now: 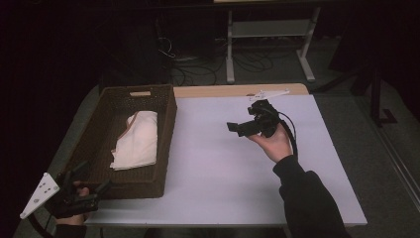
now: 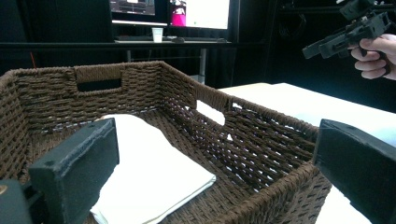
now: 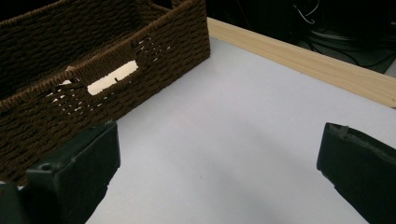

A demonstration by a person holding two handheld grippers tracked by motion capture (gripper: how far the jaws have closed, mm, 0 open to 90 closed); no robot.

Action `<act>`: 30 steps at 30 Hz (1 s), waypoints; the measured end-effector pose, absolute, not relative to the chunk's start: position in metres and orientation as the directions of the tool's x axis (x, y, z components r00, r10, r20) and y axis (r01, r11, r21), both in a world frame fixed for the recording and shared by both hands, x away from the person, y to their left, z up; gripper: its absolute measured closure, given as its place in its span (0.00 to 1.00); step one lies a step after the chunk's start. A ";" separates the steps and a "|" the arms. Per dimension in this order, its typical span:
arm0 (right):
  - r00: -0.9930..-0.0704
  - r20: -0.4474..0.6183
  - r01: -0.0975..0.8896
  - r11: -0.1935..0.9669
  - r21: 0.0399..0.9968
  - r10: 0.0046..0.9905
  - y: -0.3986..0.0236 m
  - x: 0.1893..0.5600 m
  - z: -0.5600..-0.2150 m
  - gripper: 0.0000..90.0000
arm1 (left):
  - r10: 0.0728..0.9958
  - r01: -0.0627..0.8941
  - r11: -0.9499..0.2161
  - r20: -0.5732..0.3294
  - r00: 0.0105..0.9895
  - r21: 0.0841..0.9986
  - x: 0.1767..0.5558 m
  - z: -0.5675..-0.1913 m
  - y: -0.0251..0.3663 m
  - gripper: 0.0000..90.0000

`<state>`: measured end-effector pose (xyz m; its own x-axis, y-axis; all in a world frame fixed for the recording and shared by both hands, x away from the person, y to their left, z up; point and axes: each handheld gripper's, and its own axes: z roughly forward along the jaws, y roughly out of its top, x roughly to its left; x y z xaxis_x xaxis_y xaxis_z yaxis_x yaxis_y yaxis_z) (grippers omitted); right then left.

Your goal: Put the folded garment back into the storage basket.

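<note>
We are holding left gripper (image 1: 91, 191) at near left corner of dark brown woven wicker basket (image 1: 166, 144), jaws gaping wide, empty, likely lining up on folded white cloth (image 1: 136, 140) lying flat inside. We are hovering right gripper (image 1: 236, 128) mid-table, facing basket, jaws wide, empty. Cloth's near end hiding behind jaw.
</note>
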<state>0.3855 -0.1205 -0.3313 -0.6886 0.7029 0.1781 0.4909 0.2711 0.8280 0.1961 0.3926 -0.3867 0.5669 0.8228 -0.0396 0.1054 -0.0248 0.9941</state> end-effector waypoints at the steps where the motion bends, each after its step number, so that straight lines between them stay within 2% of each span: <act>1: -0.686 0.180 0.492 0.267 0.829 0.705 -0.122 0.385 -0.332 0.00 | 0.823 0.105 -0.025 -0.039 0.566 0.994 0.196 -0.387 0.393 0.00; 30: -0.656 0.185 0.484 0.220 0.847 0.731 -0.172 0.358 -0.340 0.00 | 0.825 0.103 -0.030 -0.033 0.564 0.994 0.196 -0.387 0.392 0.00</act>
<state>0.3582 -0.1716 -0.3399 -0.6563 0.7315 0.1850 0.4840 0.2199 0.8470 0.1965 0.3915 -0.3867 0.5636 0.8254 -0.0333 0.1027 -0.0300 0.9943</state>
